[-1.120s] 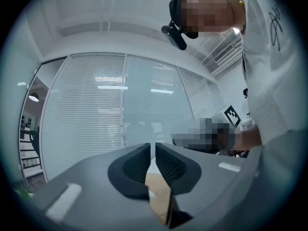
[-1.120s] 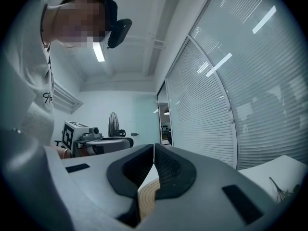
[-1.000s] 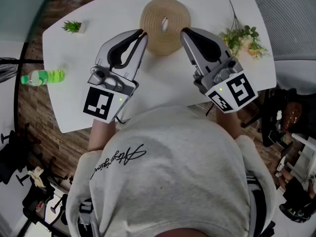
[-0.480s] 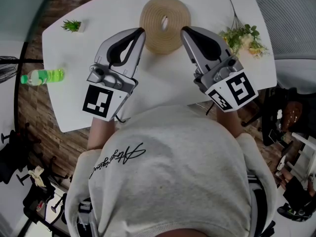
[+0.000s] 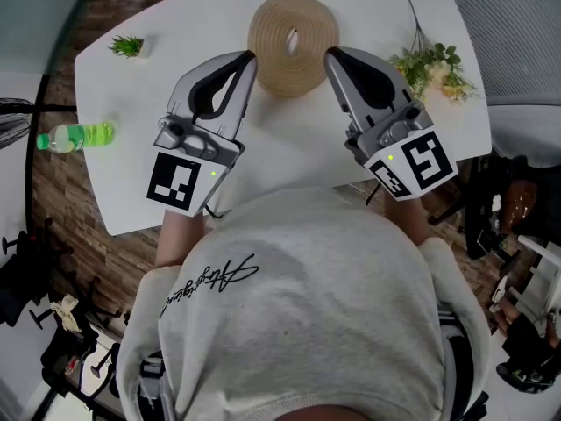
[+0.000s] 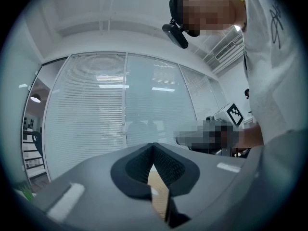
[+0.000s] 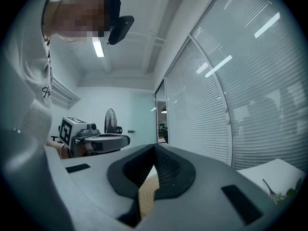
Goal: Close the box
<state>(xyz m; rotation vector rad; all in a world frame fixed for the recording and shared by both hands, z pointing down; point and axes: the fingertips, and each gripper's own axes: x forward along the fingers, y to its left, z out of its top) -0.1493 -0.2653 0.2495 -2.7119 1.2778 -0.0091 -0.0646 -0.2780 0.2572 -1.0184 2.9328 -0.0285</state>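
Woven, straw-coloured and round, the box point(image 5: 293, 33) lay flat on the white desk point(image 5: 289, 143), just beyond and between the two sets of fingertips. The left gripper point(image 5: 248, 57) sat at its near-left edge and the right gripper point(image 5: 330, 53) at its near-right edge. From the head view I could not tell whether either tip brushed the rim. Both grippers were held level, pointing away from the person.

In each gripper view the fingers point(image 6: 137, 165) met at their tips with nothing pinched. Only a strip of the tan weave showed low down in the gap behind them. The right pair point(image 7: 168, 170) stood pressed together and empty in the same way.

No closing move seemed to be in hand; this looked like a pause beside the box. Its top read as one coiled disc with a small dimple at the centre, and no loose lid lay elsewhere on the desk. The lid may well have been on already, though whether it was fully seated could not be judged. If it was not, the next move would call for pressing down evenly on the top with the closed tips.

Being round, the box had no long axis across the desk. Its broad face pointed straight up.

A green bottle point(image 5: 74, 136) and a small potted plant point(image 5: 129, 46) lay well to the left of the left fingers. Flowers point(image 5: 429, 68) lay to the right of the right fingers.
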